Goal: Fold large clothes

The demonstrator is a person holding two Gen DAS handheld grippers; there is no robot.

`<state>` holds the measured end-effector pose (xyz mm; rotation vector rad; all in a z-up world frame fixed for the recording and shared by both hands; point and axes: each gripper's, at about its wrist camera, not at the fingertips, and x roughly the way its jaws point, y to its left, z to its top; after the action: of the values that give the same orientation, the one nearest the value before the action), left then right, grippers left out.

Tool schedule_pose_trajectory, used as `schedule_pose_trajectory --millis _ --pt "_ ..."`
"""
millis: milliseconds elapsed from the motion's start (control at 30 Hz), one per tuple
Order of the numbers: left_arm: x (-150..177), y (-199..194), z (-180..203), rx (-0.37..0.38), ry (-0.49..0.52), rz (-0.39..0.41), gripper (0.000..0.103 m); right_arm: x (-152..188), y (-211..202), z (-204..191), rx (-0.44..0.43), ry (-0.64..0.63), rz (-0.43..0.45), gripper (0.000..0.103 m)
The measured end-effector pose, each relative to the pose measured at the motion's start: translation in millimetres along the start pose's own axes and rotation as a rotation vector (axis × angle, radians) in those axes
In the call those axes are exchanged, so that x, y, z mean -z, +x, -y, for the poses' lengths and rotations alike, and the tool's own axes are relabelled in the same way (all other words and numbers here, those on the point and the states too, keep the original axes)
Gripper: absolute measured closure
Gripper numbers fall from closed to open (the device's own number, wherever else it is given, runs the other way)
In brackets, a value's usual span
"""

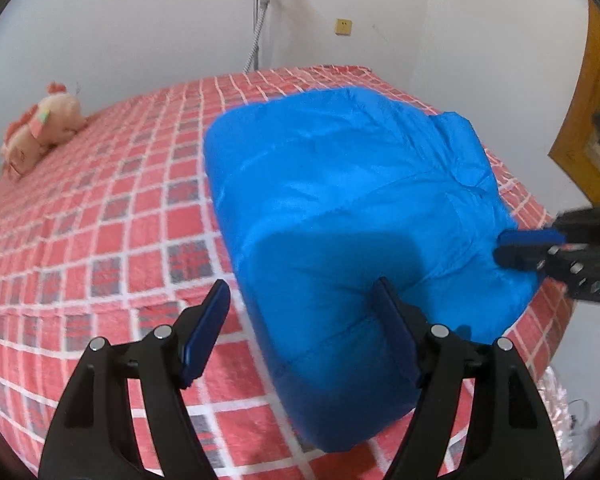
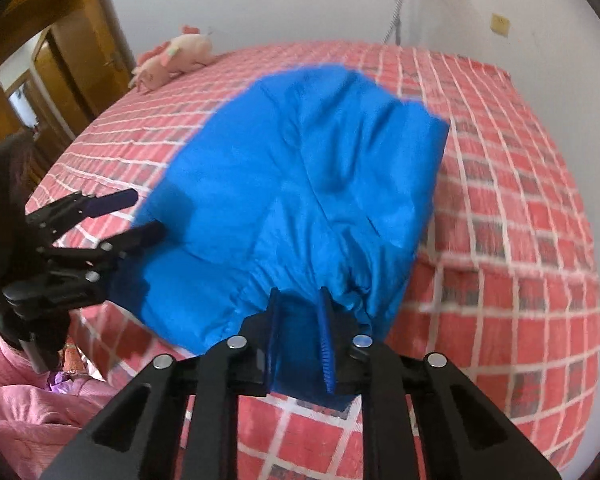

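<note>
A puffy blue jacket (image 1: 352,200) lies folded in a thick bundle on the bed's red checked cover (image 1: 100,220), close to the near edge. My left gripper (image 1: 300,292) is open and hovers at the jacket's near left side, one finger over the cover and the other over the blue fabric. It also shows at the left of the right wrist view as the left gripper (image 2: 140,216), jaws apart beside the bundle. My right gripper (image 2: 300,304) is shut on a bunched edge of the jacket (image 2: 300,184). In the left wrist view the right gripper (image 1: 516,248) bites the bundle's right side.
A pink plush toy (image 1: 44,128) lies at the bed's far side by the white wall. A wooden door (image 2: 72,60) stands beyond the bed, and a metal hose (image 1: 260,20) hangs on the wall. Pink quilted fabric (image 2: 28,400) lies below the bed's near edge.
</note>
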<state>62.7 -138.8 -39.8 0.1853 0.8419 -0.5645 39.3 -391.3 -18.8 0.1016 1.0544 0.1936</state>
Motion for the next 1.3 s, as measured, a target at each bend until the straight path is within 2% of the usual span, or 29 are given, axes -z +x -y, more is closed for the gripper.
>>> schedule_pose_trajectory --millis 200,300,400,533,633,800,900,933,1000,1300 --pt "8.9 20.3 -3.6 0.047 -0.027 -0.018 0.029 23.1 18.8 11.0 -0.026 0.049 0.079 0.089" --pt "5.7 20.9 -4.5 0.057 -0.041 -0.032 0.029 19.4 14.5 12.7 -0.035 0.067 0.079 0.089" --pt "-4.4 13.7 -13.2 0.09 -0.063 -0.055 0.032 7.5 -1.9 16.3 -0.074 0.099 0.069 0.088" --pt "-29.2 -8.1 -22.4 0.067 -0.072 0.021 0.032 -18.0 -33.9 8.0 -0.056 0.083 0.141 0.081" --pt "-49.6 -12.2 -23.7 0.041 -0.084 0.047 0.032 -48.7 -45.9 -2.7 -0.031 0.072 0.196 0.078" --pt "-75.1 2.6 -20.4 -0.029 -0.089 0.069 0.032 -92.3 -15.8 -9.6 -0.004 0.111 0.199 0.076" --pt "-78.9 21.0 -19.1 -0.047 -0.094 0.043 0.033 -102.0 7.3 0.2 0.067 0.14 0.193 0.076" --pt "-78.7 26.8 -17.9 -0.053 -0.096 0.034 0.033 -103.6 15.3 5.8 0.112 0.151 0.193 0.076" --pt "-76.9 39.3 -17.3 -0.058 -0.099 0.016 0.031 -100.6 23.9 15.6 0.14 0.169 0.188 0.076" --pt "-71.0 62.9 -15.3 -0.058 -0.077 0.005 0.029 -81.3 52.2 41.0 0.105 0.218 0.197 0.076"
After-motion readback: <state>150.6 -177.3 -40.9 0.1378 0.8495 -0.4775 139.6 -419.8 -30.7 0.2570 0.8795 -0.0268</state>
